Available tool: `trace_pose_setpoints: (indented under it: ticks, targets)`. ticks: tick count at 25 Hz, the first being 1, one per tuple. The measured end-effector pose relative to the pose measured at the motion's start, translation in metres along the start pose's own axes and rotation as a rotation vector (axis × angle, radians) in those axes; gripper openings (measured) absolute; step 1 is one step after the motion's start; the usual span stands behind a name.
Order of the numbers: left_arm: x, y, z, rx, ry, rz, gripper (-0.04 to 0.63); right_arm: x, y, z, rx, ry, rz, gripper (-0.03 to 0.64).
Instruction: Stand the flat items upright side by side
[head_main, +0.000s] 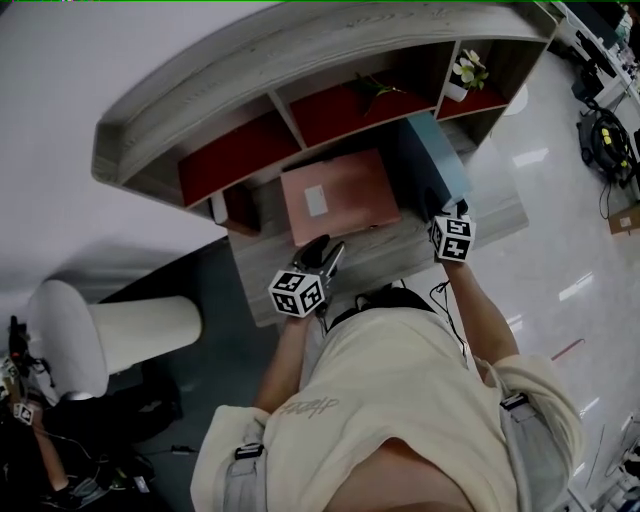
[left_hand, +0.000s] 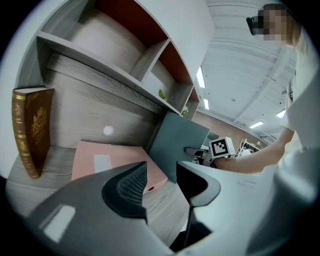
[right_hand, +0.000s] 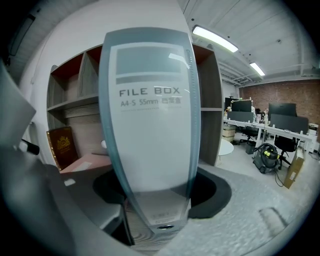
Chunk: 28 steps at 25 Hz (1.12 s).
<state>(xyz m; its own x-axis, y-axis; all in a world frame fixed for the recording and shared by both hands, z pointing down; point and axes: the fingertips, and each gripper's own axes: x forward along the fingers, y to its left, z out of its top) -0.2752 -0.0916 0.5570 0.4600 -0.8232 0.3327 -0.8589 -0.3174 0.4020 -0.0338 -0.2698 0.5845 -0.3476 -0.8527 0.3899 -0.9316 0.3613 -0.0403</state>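
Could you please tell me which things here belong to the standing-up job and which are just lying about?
Job:
- blue-grey file box, held by the right gripper
- pink file box, lying flat
- brown book, already upright
- left gripper, open and empty

Lying about:
- potted plant on the shelf
- vacuum cleaner on the floor

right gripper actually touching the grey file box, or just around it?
Touching. Right gripper view: the file box stands between the jaws of the right gripper, with both pads against its sides.
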Motion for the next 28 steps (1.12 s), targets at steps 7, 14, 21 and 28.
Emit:
trace_pose_setpoints:
  ticks: [7,14,21,28]
  targets:
    - [-0.007,0.013,0.006,-0.043,-0.025,0.073,0.195,0.026,-0.004,0.009,-0.011,0.000,0.031,0.319]
    - [-0.001,0.028,0.016,-0.073,-0.060,0.151,0.195,0.047,-0.001,0.027,-0.026,-0.020,0.086,0.322]
    - [0.000,0.041,0.013,-0.103,-0.057,0.210,0.195,0.062,0.003,0.029,-0.078,-0.030,0.117,0.325]
    - [0.003,0.057,0.004,-0.151,-0.040,0.237,0.195,0.057,0.007,0.028,-0.143,-0.015,0.148,0.374]
